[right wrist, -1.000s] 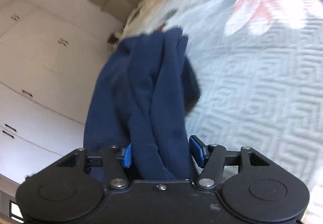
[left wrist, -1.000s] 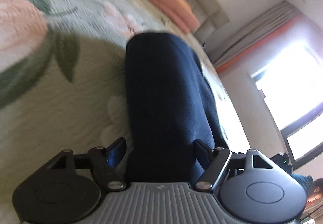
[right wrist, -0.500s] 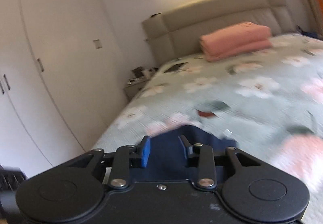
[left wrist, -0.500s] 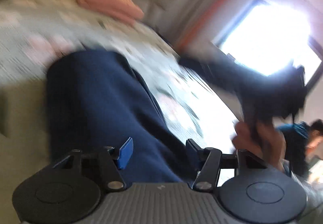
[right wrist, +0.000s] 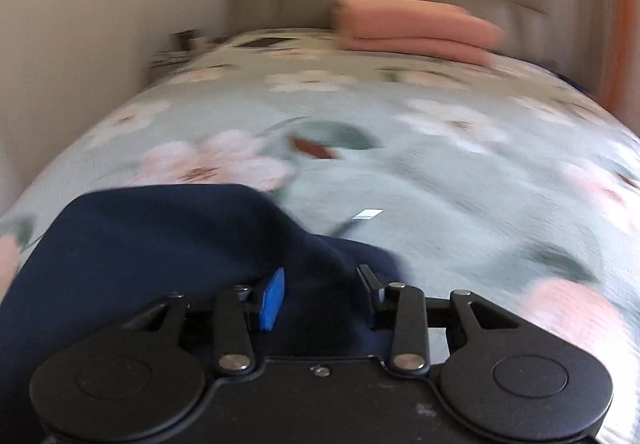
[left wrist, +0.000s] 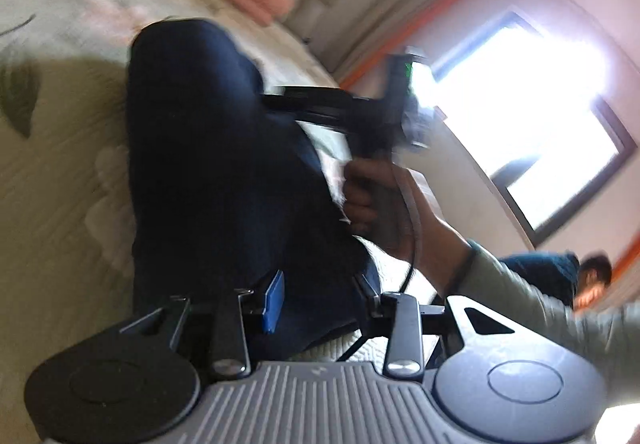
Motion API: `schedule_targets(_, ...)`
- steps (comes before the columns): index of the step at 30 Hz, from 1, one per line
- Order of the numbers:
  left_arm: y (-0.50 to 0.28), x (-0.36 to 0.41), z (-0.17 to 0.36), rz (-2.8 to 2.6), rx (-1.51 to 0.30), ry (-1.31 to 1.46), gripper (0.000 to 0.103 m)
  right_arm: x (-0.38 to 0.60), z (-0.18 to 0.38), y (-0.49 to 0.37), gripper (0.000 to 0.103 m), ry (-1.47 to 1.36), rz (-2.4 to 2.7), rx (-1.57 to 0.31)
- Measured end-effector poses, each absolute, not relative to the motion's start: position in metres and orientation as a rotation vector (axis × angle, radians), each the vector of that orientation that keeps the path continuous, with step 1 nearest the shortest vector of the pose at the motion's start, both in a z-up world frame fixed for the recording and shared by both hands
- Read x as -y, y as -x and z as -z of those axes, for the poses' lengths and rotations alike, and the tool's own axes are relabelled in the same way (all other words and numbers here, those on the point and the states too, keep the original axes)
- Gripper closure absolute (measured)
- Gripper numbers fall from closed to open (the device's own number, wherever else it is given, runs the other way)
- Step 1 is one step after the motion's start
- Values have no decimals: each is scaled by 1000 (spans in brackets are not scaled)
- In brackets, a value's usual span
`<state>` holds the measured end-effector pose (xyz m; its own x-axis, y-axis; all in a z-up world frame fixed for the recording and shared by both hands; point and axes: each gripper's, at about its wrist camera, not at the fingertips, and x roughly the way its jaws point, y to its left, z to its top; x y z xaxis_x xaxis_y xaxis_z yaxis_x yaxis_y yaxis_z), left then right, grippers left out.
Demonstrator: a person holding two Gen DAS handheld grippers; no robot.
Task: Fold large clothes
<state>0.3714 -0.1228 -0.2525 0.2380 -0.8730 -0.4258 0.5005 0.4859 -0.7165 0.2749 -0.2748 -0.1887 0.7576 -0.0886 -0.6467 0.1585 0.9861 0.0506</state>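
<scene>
The bed (right wrist: 440, 171) fills the scene, its pale green floral quilt spread wide as the working surface, and that makes sense: a big garment needs a big flat place to be folded on. Up by the headboard sits a folded pink blanket (right wrist: 412, 29), well apart from the action.

Now the star of the show: the navy garment (left wrist: 208, 147). It is bunched, not flat, running long and dark over the quilt in the left wrist view, and heaped at the near edge of the bed in the right wrist view (right wrist: 160, 244). Both ends of it run right into the tools.

The left tongs (left wrist: 318, 298) have navy cloth filling the gap between the blue pad and the far finger, so I read them as clamped on the garment. The right tongs (right wrist: 320, 294) look the same, fabric packed between the fingers, gripped. Two holds like that, I'd judge, let the person stretch it out and lay it down smooth. The person's right hand (left wrist: 372, 199) grips its tool's handle just beside the cloth.

Everything is blurred, so finer detail is beyond telling.
</scene>
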Motion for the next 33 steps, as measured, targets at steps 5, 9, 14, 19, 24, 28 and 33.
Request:
schedule_targets(5, -346, 124, 213, 848, -729, 365, 15, 250, 146, -166, 37, -125, -72, -537)
schedule_targets(9, -347, 136, 222, 782, -796, 298, 38, 227, 183, -121, 50, -139, -77, -684)
schedule_targets(14, -337, 123, 227, 774, -853, 365, 24, 223, 201, -59, 51, -146, -54, -737)
schedule_targets(19, -314, 120, 224, 707, -912, 299, 40, 227, 193, -28, 48, -168, -39, -825)
schedule_targets(24, -260, 115, 175, 698, -798, 250, 19, 221, 145, 7, 22, -137, -41, -744)
schedule_targets(28, -219, 107, 136, 670, -740, 200, 19, 202, 94, 35, 11, -5, 12, -681)
schedule_targets(33, -187, 107, 82, 598, -608, 156, 14, 181, 37, 60, 4, 89, 96, -615)
